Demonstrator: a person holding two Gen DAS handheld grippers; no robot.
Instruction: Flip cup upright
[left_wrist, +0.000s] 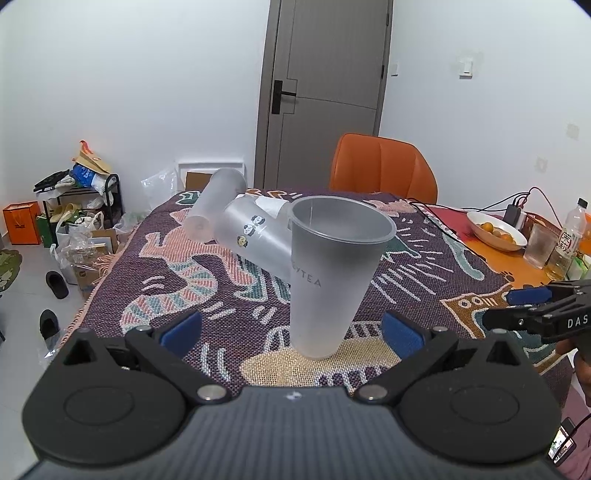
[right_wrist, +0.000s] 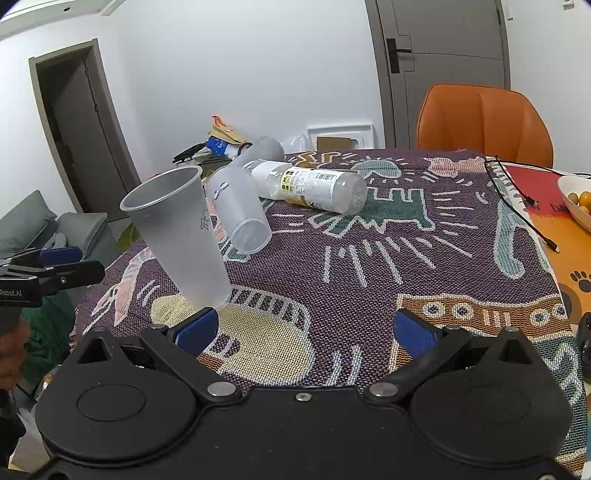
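Note:
A frosted grey cup stands upright, mouth up, on the patterned cloth, straight ahead between my left gripper's wide-open blue pads; nothing touches it. In the right wrist view the same cup stands at the left, just beyond my right gripper's left pad. My right gripper is open and empty. Two more frosted cups lie on their sides behind it: one with panda stickers, one farther back.
A clear plastic bottle lies on its side behind the cups. An orange chair stands at the table's far edge. A fruit bowl, a glass, a bottle and cables sit at the right. The right gripper shows at the right edge of the left wrist view.

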